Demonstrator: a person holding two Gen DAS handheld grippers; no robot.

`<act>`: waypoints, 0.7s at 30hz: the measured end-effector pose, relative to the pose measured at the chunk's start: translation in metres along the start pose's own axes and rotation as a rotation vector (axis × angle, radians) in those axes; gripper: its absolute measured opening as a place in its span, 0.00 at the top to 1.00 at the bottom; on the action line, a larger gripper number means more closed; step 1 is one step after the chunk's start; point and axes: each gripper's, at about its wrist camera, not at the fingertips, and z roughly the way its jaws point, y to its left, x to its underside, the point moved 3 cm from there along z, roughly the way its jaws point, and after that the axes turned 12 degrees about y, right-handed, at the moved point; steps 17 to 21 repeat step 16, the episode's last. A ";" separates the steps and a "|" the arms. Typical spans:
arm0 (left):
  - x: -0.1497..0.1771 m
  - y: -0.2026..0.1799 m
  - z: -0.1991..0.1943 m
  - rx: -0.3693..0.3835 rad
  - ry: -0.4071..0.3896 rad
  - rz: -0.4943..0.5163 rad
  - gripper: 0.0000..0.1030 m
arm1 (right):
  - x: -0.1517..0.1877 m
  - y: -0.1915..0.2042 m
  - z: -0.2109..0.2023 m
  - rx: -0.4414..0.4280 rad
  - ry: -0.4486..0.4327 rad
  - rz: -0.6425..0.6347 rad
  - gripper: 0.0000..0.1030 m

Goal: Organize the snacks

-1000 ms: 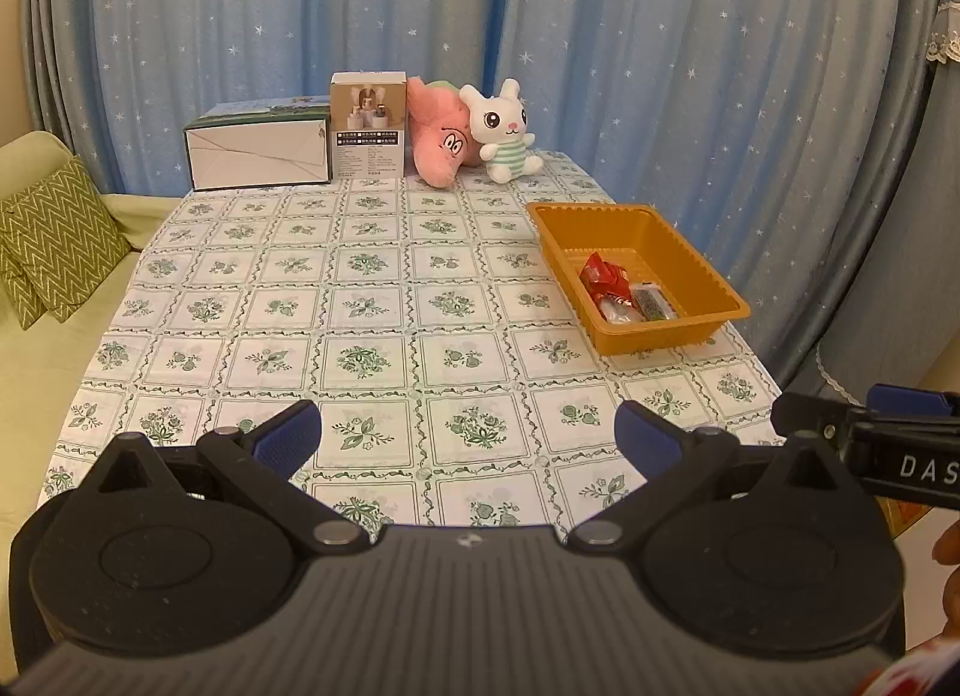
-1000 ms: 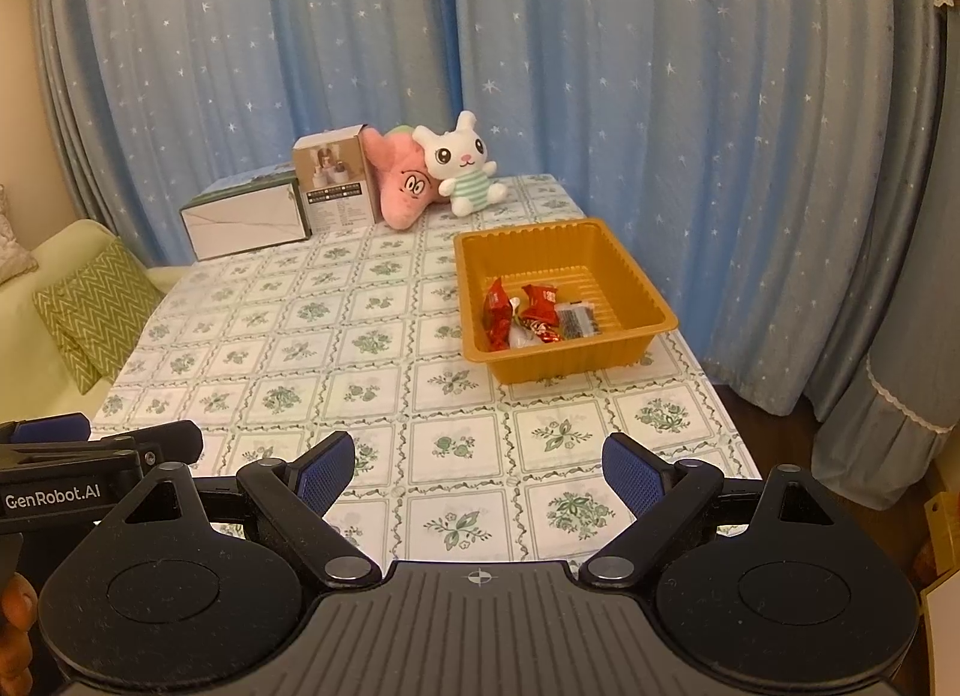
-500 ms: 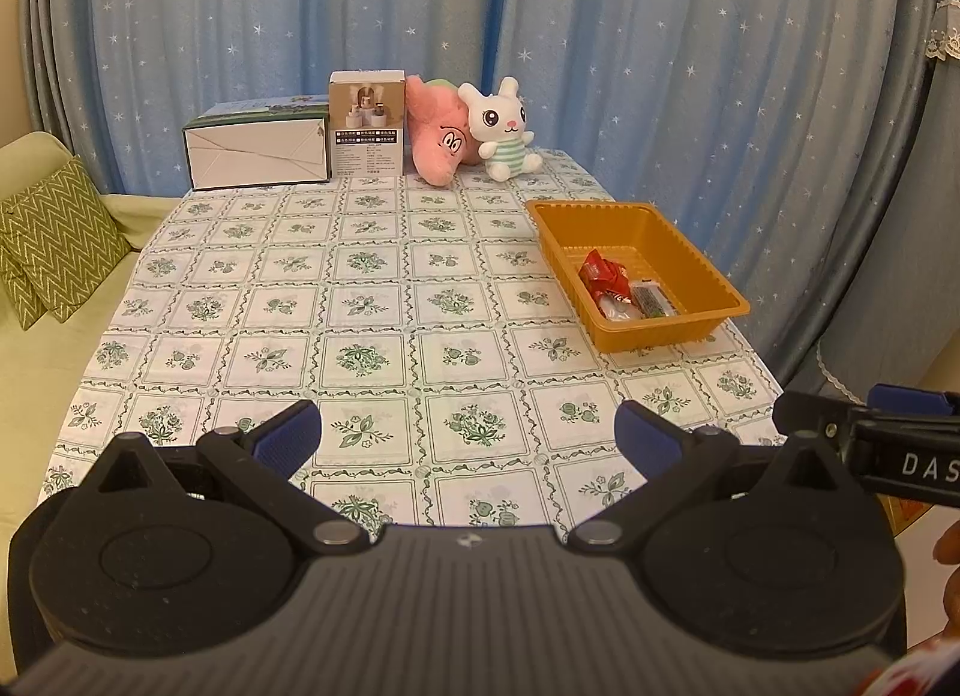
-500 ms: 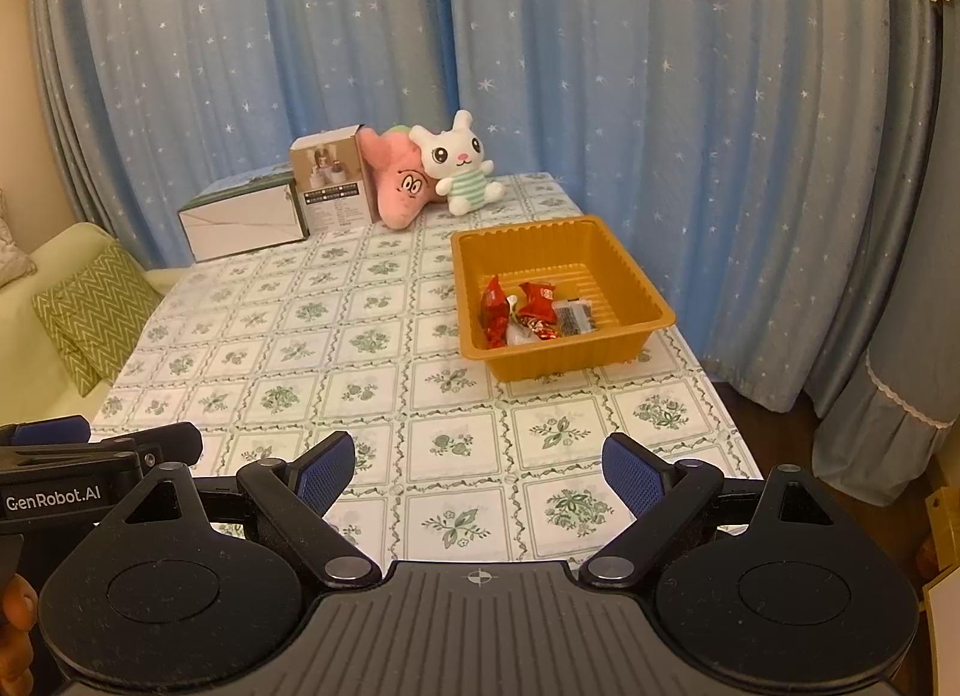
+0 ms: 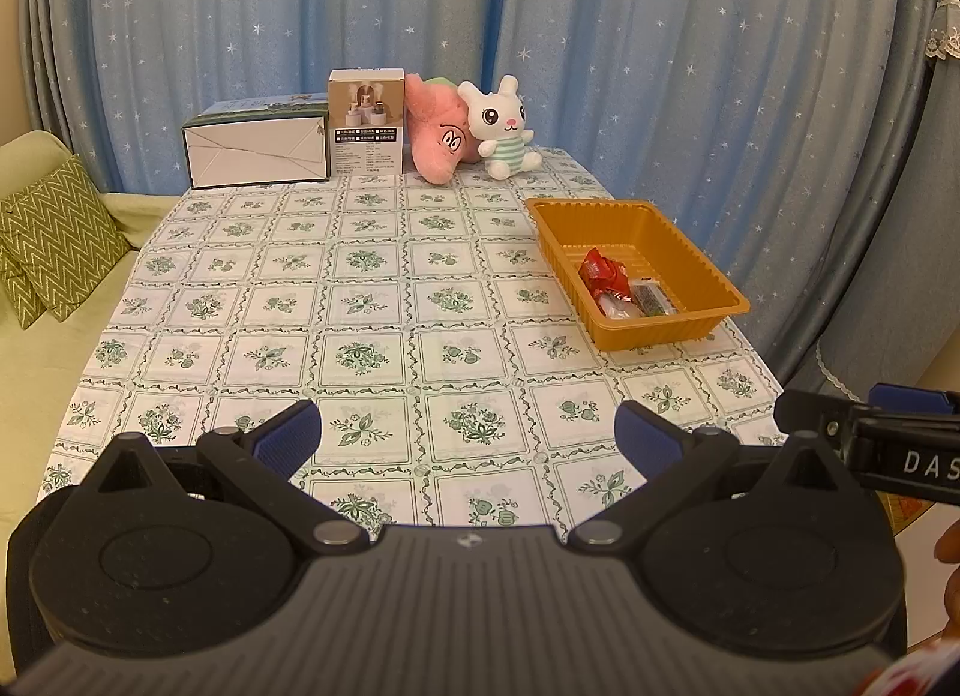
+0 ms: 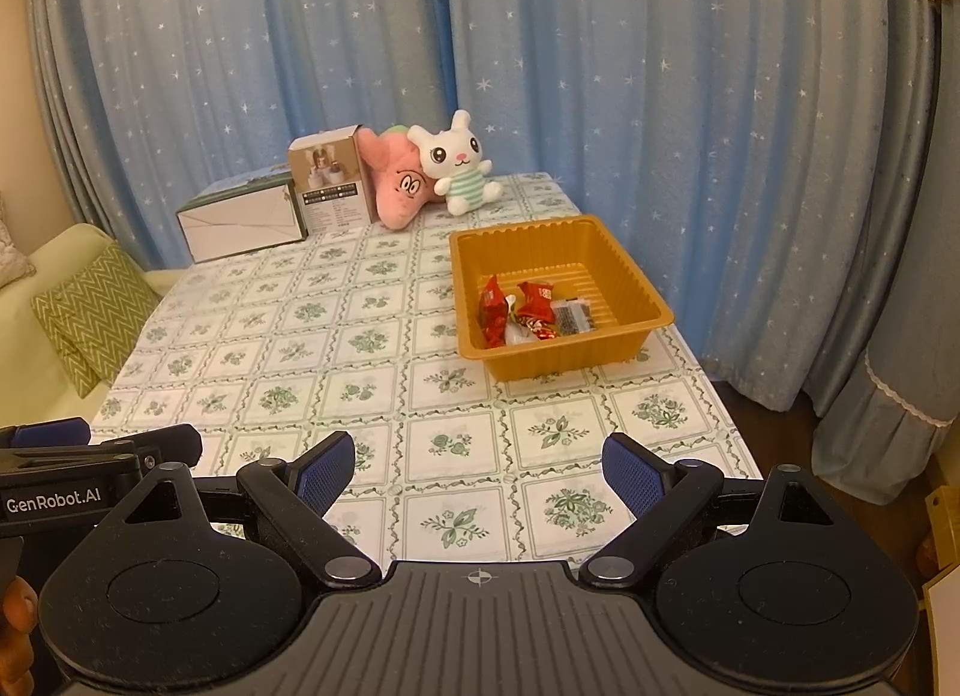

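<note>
the snacks (image 6: pixel 528 312) lay bunched in the near left part of an orange plastic tray (image 6: pixel 624 276): red wrappers (image 5: pixel 603 273), a pale packet and a dark bar-shaped packet (image 6: pixel 575 317) just beside them, all touching or overlapping. the tray sat on the right side of the table, near its right edge, with ribbed walls and a bare floor toward its far side.

the table (image 5: pixel 360 348) was covered by a white tablecloth (image 6: pixel 360 336) printed with green floral squares. along its far end stood a low white and green box (image 5: pixel 258 153), a taller product carton (image 5: pixel 366 123) touching it, a pink plush (image 5: pixel 438 135) leaning against the carton, and a white bunny plush (image 5: pixel 501 126) in a striped green top touching the pink one.

behind the table hung blue curtains (image 6: pixel 300 66) dotted with white stars, drawn across the whole back wall. on the left was a pale green sofa (image 5: pixel 36 348) with a green zigzag cushion (image 5: pixel 57 240).

the left gripper (image 5: pixel 468 435) hovered over the near edge of the table, well apart from the tray, its blue-padded fingers (image 5: pixel 288 435) spread wide with nothing between them. the right gripper (image 6: pixel 478 467) hovered beside it, likewise spread and holding nothing, its fingers (image 6: pixel 630 471) over the cloth.
</note>
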 end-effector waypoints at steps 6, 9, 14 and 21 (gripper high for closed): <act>0.001 0.000 0.001 -0.001 0.001 0.001 0.00 | 0.000 0.000 0.000 0.000 0.000 0.001 0.13; 0.001 0.000 0.001 0.000 0.002 0.002 0.00 | 0.000 -0.001 0.000 -0.001 0.000 0.000 0.13; 0.002 0.000 0.002 -0.006 -0.003 0.001 0.00 | 0.000 -0.001 0.000 -0.001 0.000 0.001 0.13; 0.003 0.000 0.002 -0.004 -0.004 0.003 0.00 | 0.000 -0.001 0.000 -0.001 0.000 0.001 0.13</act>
